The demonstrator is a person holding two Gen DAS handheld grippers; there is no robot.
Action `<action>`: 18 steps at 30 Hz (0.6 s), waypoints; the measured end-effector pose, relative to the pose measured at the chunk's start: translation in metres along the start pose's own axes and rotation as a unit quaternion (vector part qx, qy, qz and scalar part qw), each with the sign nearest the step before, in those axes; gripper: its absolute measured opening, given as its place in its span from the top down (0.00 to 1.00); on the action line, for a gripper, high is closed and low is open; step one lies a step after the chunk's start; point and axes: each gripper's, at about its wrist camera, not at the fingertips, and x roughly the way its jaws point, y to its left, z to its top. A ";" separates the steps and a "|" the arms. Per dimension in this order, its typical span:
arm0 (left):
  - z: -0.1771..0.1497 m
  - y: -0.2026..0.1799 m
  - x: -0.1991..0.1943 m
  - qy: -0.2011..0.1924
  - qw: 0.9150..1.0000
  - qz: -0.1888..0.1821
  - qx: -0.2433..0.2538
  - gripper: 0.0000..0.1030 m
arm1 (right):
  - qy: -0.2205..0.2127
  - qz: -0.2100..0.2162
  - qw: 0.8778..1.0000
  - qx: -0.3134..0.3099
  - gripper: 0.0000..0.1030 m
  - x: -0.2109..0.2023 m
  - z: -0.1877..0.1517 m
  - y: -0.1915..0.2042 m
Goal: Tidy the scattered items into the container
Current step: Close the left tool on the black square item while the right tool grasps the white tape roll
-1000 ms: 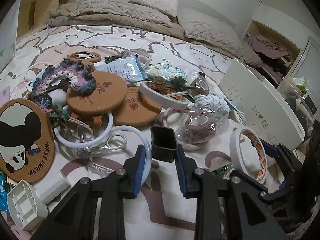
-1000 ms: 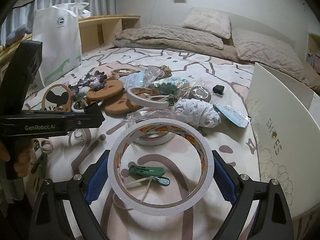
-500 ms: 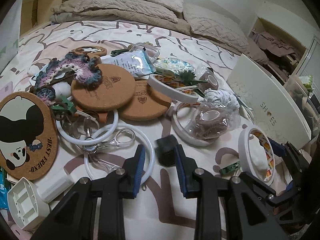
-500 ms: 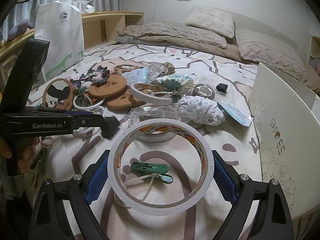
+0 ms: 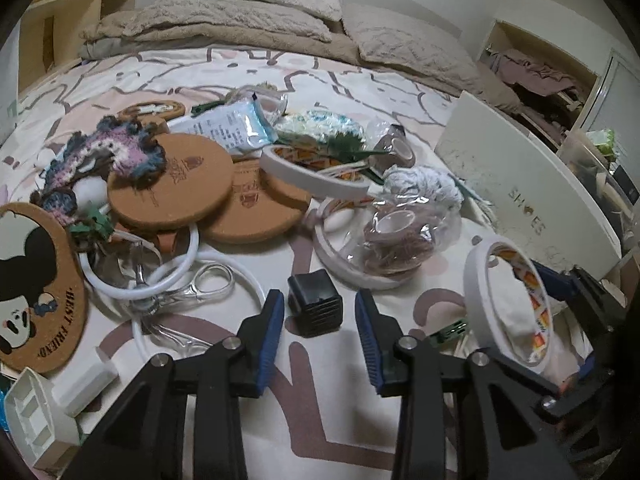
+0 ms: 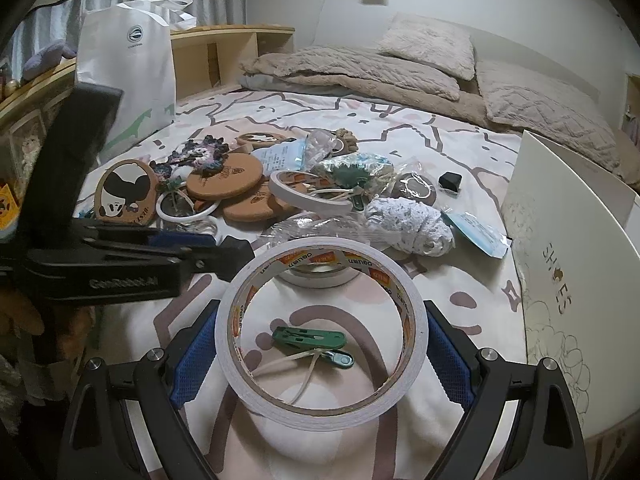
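My left gripper (image 5: 320,320) is open, its blue pads either side of a small black box (image 5: 315,305) that lies loose on the bedspread just ahead. My right gripper (image 6: 322,344) is shut on a white roll of double-sided tape (image 6: 322,332) and holds it above the bed; the roll also shows in the left wrist view (image 5: 508,300). The white shoe box (image 6: 568,280) stands to the right. A pile of scattered items, cork coasters (image 5: 172,184), tape rolls and bags, lies ahead.
A green clip (image 6: 310,338) lies under the held roll. A panda cork board (image 5: 32,284), white rings (image 5: 160,272) and a white plastic piece (image 5: 36,420) lie left. Pillows at the back, a white paper bag (image 6: 128,76) at the bed's left edge.
The left gripper opened and let go of the black box, which now rests on the bedspread. The right gripper kept hold of the tape roll and shifted a little.
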 end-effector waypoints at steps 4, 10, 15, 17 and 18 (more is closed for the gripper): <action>0.000 0.001 0.010 0.010 1.000 0.003 -0.007 0.65 | 0.000 0.001 1.000 -0.001 0.09 0.000 0.000 0.001; 0.002 0.001 0.017 0.012 1.000 0.008 -0.010 0.65 | 0.002 -0.003 1.000 -0.003 0.09 0.000 0.001 0.001; 0.000 -0.002 0.015 0.015 1.000 0.020 0.004 0.74 | -0.001 -0.007 1.000 0.001 0.09 -0.001 0.001 -0.002; 0.000 -0.001 0.013 0.014 1.000 0.017 0.004 0.74 | -0.001 -0.009 1.000 0.001 0.09 -0.001 0.001 -0.003; -0.001 -0.001 0.012 0.013 1.000 0.017 0.005 0.74 | 0.000 -0.010 1.000 0.001 0.09 0.000 0.001 -0.003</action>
